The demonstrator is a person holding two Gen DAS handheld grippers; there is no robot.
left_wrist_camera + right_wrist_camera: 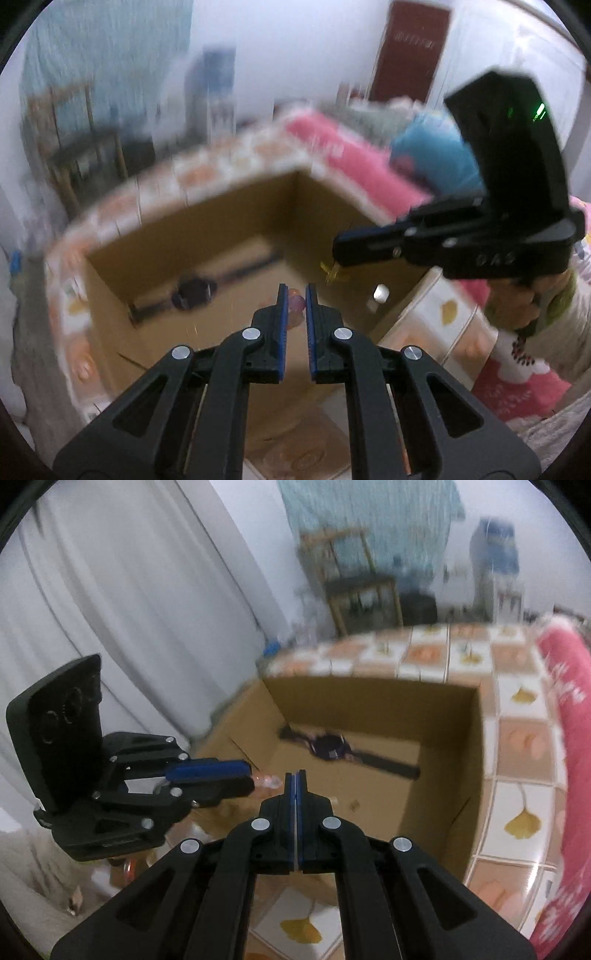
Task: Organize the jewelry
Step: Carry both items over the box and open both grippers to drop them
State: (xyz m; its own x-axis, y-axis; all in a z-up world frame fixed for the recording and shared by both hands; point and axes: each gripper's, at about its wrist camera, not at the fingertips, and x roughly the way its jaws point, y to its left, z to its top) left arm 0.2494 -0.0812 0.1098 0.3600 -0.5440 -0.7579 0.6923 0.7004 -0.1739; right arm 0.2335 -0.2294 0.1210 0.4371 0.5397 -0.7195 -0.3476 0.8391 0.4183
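Observation:
An open cardboard box (221,218) (373,701) sits on the tiled table. A dark wristwatch (194,291) (328,747) lies on its floor. My left gripper (295,290) hangs over the box, its jaws narrowly apart around a string of pale pink and purple beads (295,302); from the right wrist view the left gripper (255,777) has the beads (267,782) sticking out at its tip. My right gripper (295,775) is shut; in the left wrist view the right gripper (334,256) has a small yellow piece (332,273) hanging from its tip over the box.
A small white item (380,293) lies in the box's right corner. The table (517,786) has a leaf-pattern tile cover. A pink cloth (569,709) lies along the right. A wooden chair (358,583) and white curtain (110,590) stand behind.

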